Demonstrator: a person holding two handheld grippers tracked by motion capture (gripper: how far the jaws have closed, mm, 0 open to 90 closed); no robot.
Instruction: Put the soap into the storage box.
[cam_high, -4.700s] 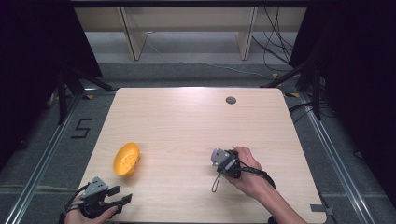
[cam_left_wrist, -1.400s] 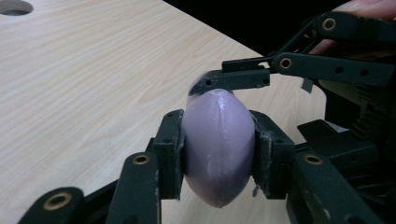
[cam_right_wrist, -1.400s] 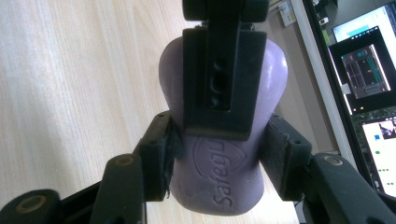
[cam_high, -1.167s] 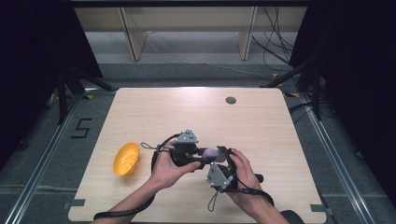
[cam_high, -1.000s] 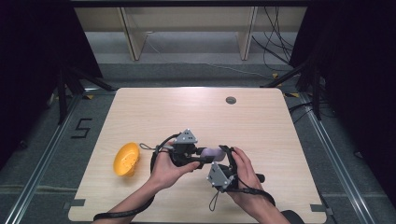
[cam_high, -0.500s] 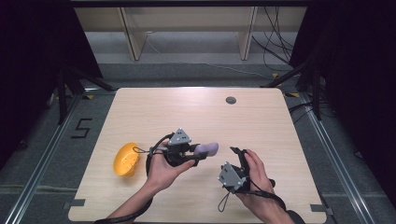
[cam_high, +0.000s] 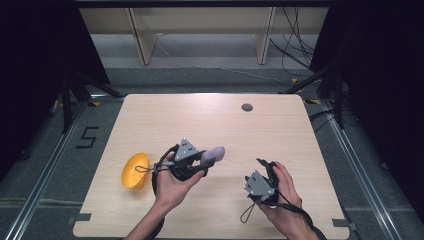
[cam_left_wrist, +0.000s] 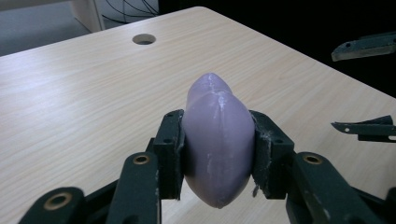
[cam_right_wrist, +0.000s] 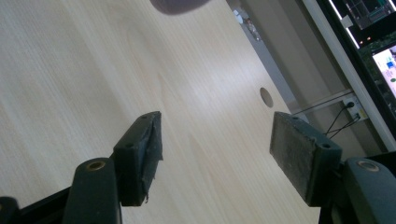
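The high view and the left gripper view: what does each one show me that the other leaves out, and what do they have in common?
The high view alone takes in the orange bowl, both of the person's hands, and the whole table with the floor around it. The left gripper view alone gives the close detail: the two black pads pressing the sides of the purple egg-shaped object. Both share that purple object, the left gripper holding it, the round hole in the tabletop, and the right gripper off to the side.
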